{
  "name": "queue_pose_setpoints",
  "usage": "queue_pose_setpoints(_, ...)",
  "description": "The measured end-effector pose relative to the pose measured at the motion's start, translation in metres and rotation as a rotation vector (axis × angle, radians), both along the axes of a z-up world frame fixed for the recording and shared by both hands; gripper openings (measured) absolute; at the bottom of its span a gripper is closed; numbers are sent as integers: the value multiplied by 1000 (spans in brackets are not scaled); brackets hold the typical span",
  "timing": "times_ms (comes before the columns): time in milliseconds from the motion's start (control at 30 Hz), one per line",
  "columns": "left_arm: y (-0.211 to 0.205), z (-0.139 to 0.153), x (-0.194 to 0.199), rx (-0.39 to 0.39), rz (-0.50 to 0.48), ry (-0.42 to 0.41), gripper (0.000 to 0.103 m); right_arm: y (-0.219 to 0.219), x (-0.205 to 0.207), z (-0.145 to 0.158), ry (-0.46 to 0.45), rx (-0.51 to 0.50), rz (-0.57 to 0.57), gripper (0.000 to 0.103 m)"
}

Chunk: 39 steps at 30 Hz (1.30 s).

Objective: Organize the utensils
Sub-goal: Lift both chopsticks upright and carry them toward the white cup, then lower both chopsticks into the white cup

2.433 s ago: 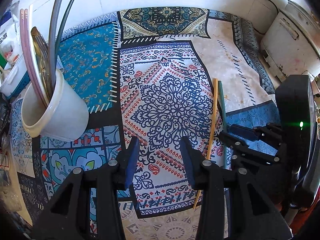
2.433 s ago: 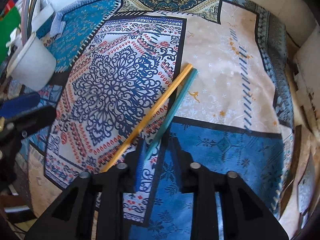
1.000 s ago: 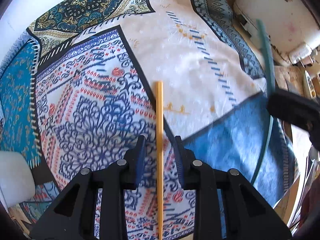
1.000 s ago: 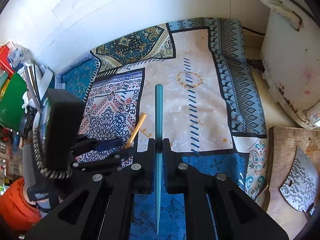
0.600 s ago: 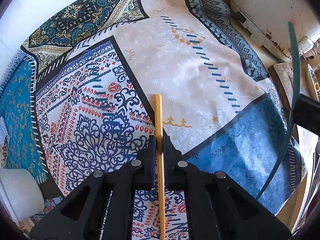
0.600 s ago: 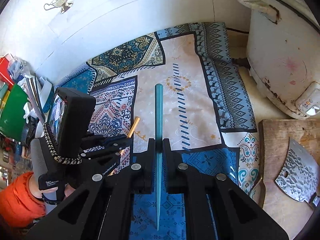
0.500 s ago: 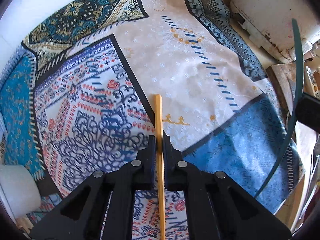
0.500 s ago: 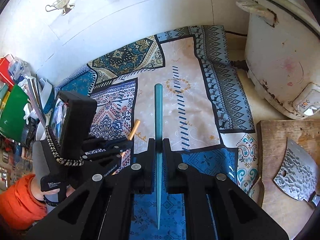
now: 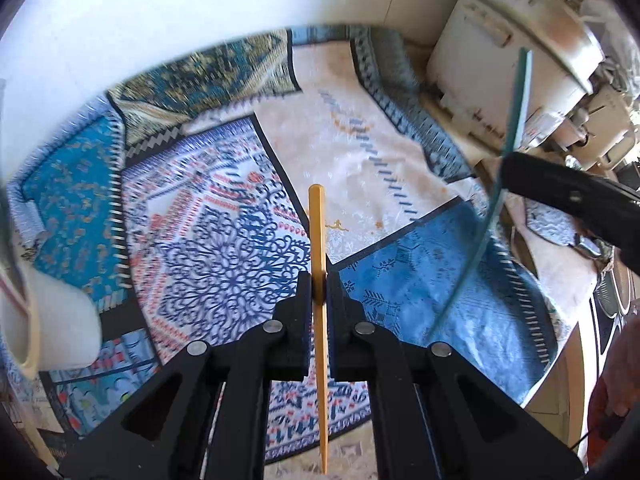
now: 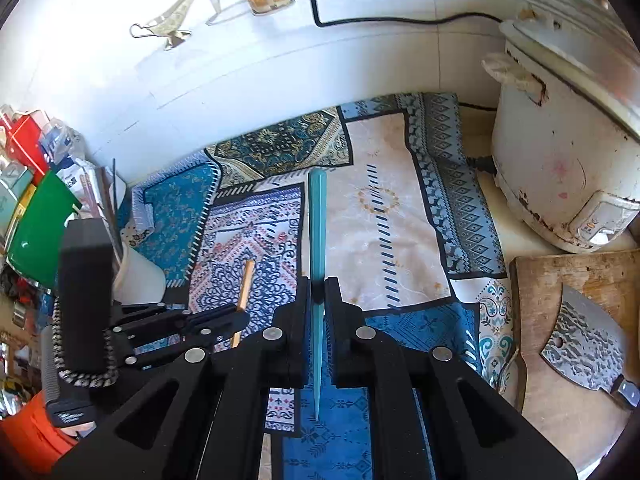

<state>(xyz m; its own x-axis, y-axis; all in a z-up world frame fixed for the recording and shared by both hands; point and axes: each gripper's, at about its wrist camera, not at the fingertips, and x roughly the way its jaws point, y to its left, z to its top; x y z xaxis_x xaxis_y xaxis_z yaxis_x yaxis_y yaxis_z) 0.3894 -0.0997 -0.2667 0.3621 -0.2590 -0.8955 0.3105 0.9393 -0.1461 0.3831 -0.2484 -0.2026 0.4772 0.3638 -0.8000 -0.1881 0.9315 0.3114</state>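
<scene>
My left gripper (image 9: 318, 292) was pressed together on the yellow chopstick (image 9: 318, 240), gripped near mid-length so it balanced along the fingers and clear of the patterned cloth (image 9: 224, 240). My right gripper (image 10: 318, 296) pinched the teal chopstick (image 10: 318, 220) the same way, blunt end forward, point trailing back. Holding one stick per gripper kept the two apart and aligned for insertion. The white utensil cup (image 10: 138, 276) stood at the left beside the cloth, holding other utensils; I judged it the destination for both sticks, neither yet delivered.
</scene>
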Motion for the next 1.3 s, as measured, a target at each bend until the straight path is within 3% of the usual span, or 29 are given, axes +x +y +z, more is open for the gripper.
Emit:
queue_pose_setpoints(367, 38, 66, -39, -42, 25, -170, 4, 34, -15, 35, -85, -6, 30, 6)
queue_pose_setpoints(767, 105, 120, -54, -71, 145, -340, 4, 87, -19, 78, -187, -14, 116, 6)
queue_pose_setpoints(1000, 158, 143, -50, -101, 238, -393, 4, 129, -20, 103, -245, 1, 188, 6)
queue_pose_setpoints(1300, 211, 159, -44, -79, 334, -462, 4, 176, -18, 128, -307, 51, 268, 6)
